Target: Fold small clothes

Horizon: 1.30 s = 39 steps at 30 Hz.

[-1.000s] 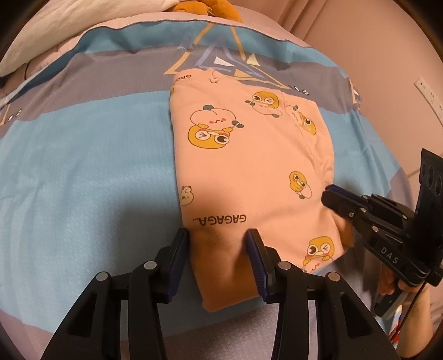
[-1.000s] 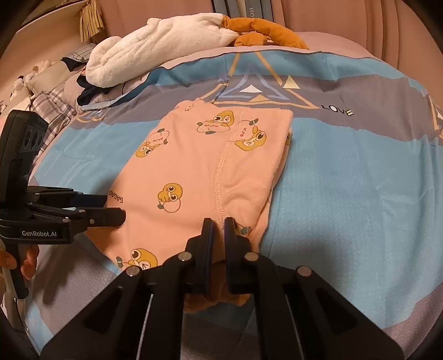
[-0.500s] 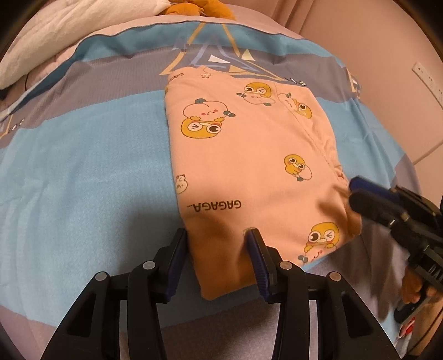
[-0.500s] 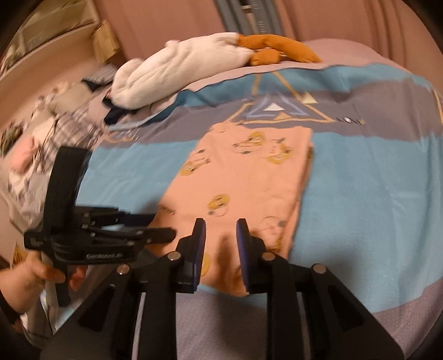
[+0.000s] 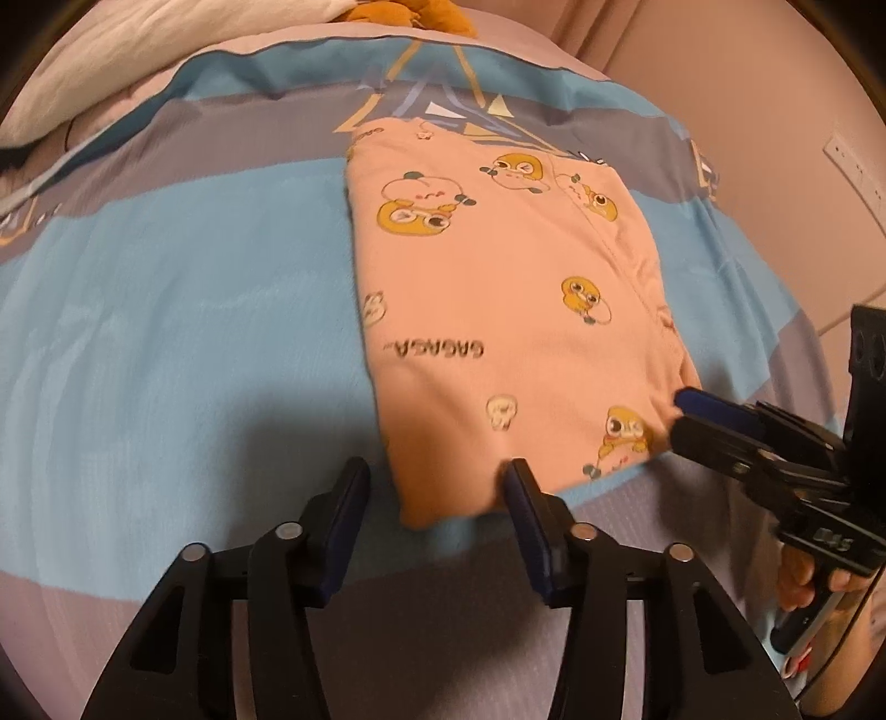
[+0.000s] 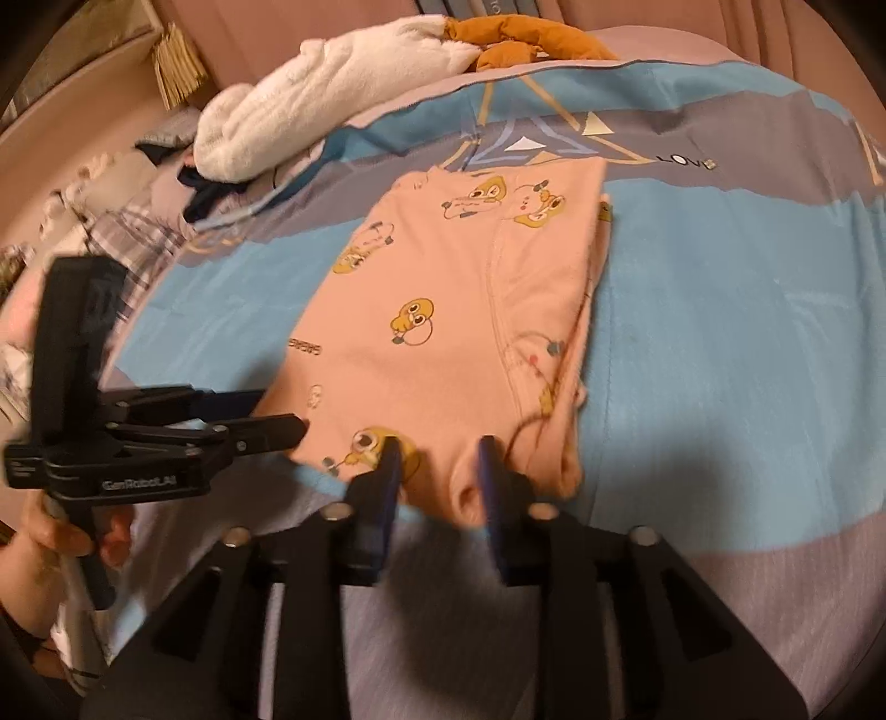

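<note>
A folded pink garment (image 5: 498,299) with yellow cartoon prints lies flat on the blue and grey bedcover (image 5: 166,310); it also shows in the right wrist view (image 6: 459,332). My left gripper (image 5: 434,493) is open, its fingers straddling the garment's near left corner without holding it. My right gripper (image 6: 434,471) is open at the garment's near edge, empty. In the left wrist view the right gripper (image 5: 686,415) sits at the garment's right corner. The left gripper (image 6: 277,415) shows at the left of the right wrist view.
A white plush blanket (image 6: 332,94) and an orange soft toy (image 6: 526,44) lie at the head of the bed. Checked and dark clothes (image 6: 138,221) are piled at the far left. A wall with a socket (image 5: 853,166) stands on the right.
The right gripper was shut on the garment's near edge, then opened and let it go. The left gripper opened wider and drew back a little. The garment lies flat.
</note>
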Tool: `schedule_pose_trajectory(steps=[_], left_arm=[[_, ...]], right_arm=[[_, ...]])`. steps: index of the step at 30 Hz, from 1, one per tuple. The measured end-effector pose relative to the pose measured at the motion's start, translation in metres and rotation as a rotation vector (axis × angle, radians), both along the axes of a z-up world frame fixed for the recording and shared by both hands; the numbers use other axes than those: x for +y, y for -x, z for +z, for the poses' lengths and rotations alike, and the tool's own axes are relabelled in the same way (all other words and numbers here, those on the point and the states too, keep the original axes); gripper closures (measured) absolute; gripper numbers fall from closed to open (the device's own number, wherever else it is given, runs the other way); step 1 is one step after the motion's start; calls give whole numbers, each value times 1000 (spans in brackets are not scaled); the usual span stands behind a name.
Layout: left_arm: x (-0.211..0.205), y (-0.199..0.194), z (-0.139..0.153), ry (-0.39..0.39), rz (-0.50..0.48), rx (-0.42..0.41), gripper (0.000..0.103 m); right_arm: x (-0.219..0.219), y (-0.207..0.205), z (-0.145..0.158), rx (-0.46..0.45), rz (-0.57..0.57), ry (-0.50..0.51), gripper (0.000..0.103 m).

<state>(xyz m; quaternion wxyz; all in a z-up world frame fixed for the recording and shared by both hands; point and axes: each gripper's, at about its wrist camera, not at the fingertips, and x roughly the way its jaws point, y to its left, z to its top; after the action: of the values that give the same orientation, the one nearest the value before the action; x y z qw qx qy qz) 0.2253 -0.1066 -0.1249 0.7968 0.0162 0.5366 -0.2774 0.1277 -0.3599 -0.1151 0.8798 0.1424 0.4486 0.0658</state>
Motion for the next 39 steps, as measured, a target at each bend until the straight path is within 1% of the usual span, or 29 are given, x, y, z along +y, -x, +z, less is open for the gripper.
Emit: schedule_pose_trajectory(steps=[1, 3, 7, 8, 10, 12, 14, 15, 17, 19, 21, 27, 29, 30, 33, 36, 39], left_arm=[[2, 1, 0, -2, 4, 1, 45], [4, 5, 1, -7, 5, -1, 45], [6, 10, 4, -14, 10, 4, 44], [6, 10, 4, -11, 12, 6, 43], [8, 9, 5, -2, 19, 12, 31], [9, 7, 5, 16, 34, 21, 30], [10, 3, 4, 33, 44, 39, 29], [10, 1, 3, 45, 50, 52, 28], [13, -7, -1, 107, 65, 104, 22], [17, -15, -4, 184, 86, 152, 10], [19, -22, -5, 228, 99, 171, 7], [13, -34, -6, 259, 111, 172, 6], [11, -39, -8, 275, 108, 179, 4], [9, -44, -10, 293, 106, 193, 2], [10, -53, -12, 333, 123, 207, 2], [8, -62, -13, 353, 127, 214, 2], [2, -69, -13, 354, 119, 203, 2]], right_arm=[[-4, 4, 1, -5, -7, -24, 56], [-9, 16, 4, -18, -30, -66, 54], [-25, 32, 4, -16, -94, -123, 51], [-30, 35, 3, -14, -111, -143, 46], [-38, 41, 2, -14, -139, -180, 39], [-44, 45, 1, -13, -165, -215, 37], [-49, 46, -1, -11, -183, -254, 32], [-52, 45, -2, -10, -188, -270, 31], [-55, 43, -5, -4, -198, -314, 26], [-58, 39, -9, 2, -201, -352, 24], [-59, 35, -12, 3, -205, -378, 23], [-63, 20, -16, -2, -192, -428, 23], [-65, 12, -17, 0, -191, -439, 23], [-66, 8, -17, 2, -192, -443, 23], [-69, -8, -20, 9, -200, -465, 23], [-71, -24, -23, 20, -205, -479, 24], [-74, -40, -25, 23, -214, -504, 25]])
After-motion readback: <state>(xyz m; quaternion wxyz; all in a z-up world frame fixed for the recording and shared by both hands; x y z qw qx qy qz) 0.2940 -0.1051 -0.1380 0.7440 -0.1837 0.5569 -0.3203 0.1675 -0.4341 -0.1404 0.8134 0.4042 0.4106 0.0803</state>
